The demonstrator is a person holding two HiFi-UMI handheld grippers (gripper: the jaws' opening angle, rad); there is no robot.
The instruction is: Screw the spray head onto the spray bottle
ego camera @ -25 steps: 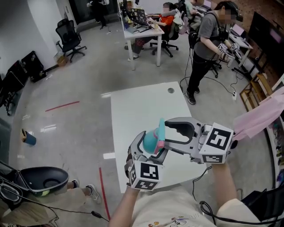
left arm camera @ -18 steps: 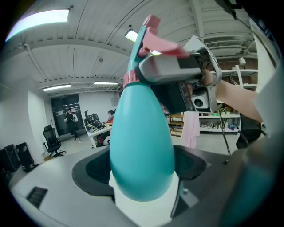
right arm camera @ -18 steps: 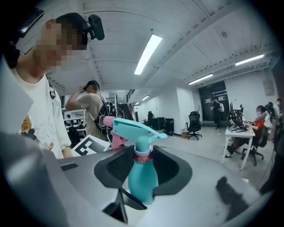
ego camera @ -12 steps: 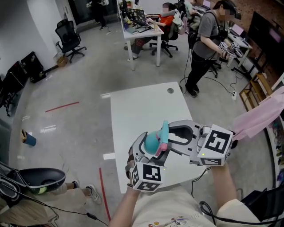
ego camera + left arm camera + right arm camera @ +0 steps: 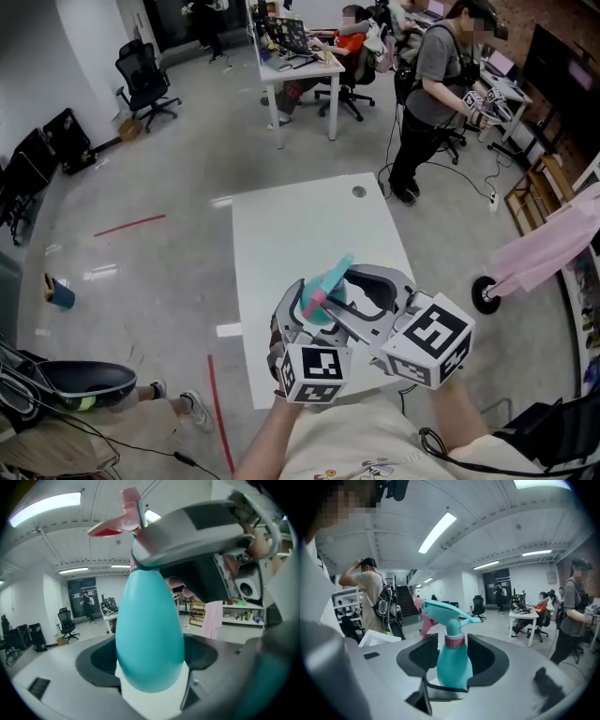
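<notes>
Above the white table [image 5: 281,225], L gripper [image 5: 317,317] clamps the teal bottle [image 5: 452,667]. R gripper [image 5: 336,291] has rolled, jaws just easing apart round the spray head [image 5: 443,611]. Nozzle has swung right: prob. one twist done, re-grip next.

The left gripper [image 5: 307,317] is low in front of the person's body, pointing away and a bit down. Its jaws are squeezed tight on the fat part of the bottle [image 5: 150,634]. The right gripper [image 5: 330,298] comes in from the right side and is tipped over a little. Its jaws sit on both sides of the spray head [image 5: 445,613], at its neck. They have just been opening and look loose. The left forearm [image 5: 267,436] and right forearm [image 5: 459,408] reach out close together.
</notes>
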